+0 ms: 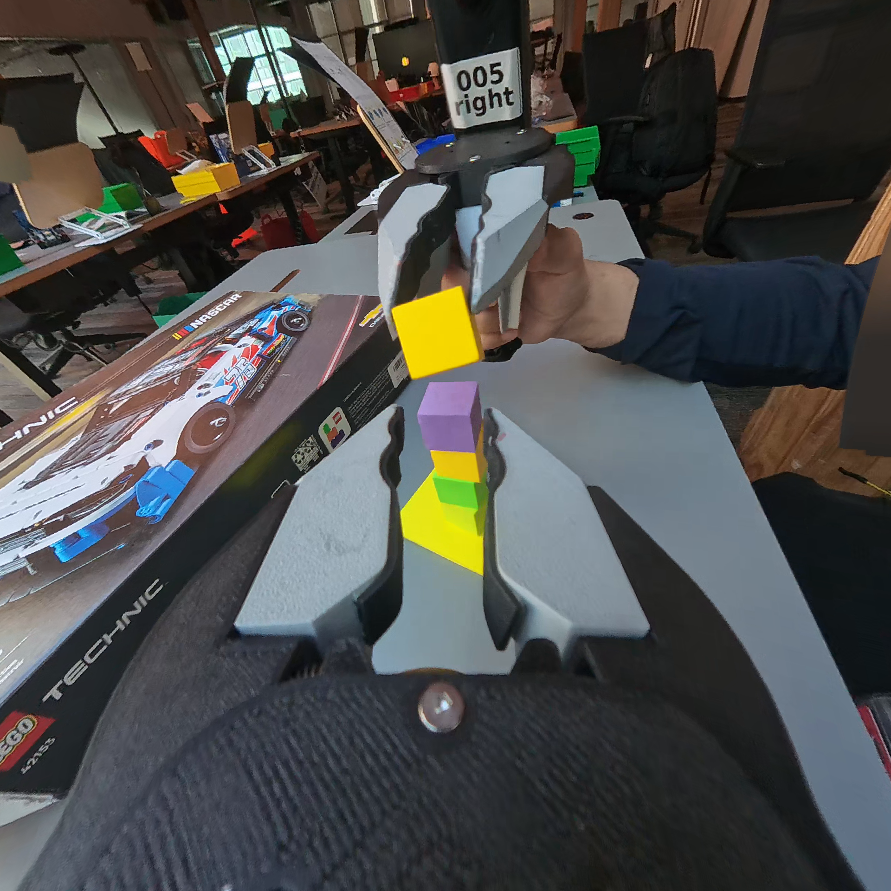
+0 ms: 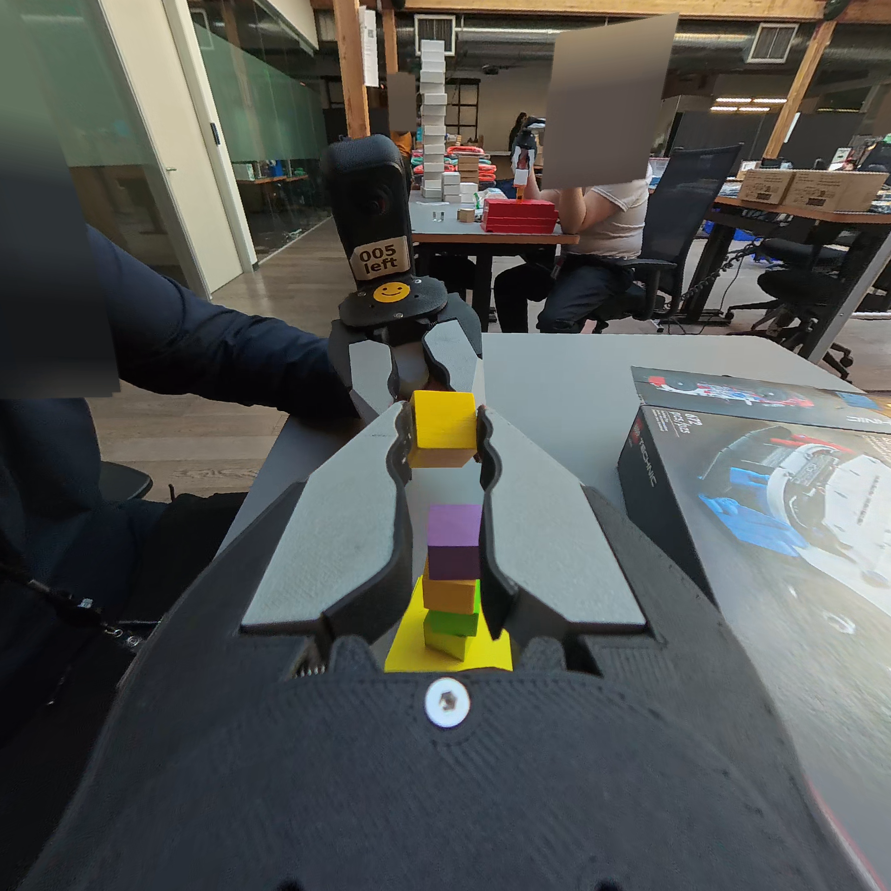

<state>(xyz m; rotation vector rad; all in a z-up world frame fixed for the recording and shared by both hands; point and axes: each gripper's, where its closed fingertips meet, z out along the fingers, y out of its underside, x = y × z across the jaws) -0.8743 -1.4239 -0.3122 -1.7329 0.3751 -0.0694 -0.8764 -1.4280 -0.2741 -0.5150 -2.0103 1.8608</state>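
Right gripper [image 2: 443, 429]: clamped on a yellow cube [image 2: 443, 419], both pads pressing its sides, just above the stack.
Left gripper [image 1: 443, 434]: jaws apart around the purple cube [image 1: 451, 414], not clamping it.
Stack [image 1: 458, 463]: purple, orange, green, yellow cubes on a yellow sheet [image 1: 429, 525].
Toy box [image 1: 168, 434]: closed, along the grey table's [image 1: 627, 482] edge.

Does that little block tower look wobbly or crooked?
Yes, a bit. The tower's blocks are not lined up: the purple block on top sits shifted off the orange block under it, and the bottom yellow block is twisted sideways on the yellow sheet.
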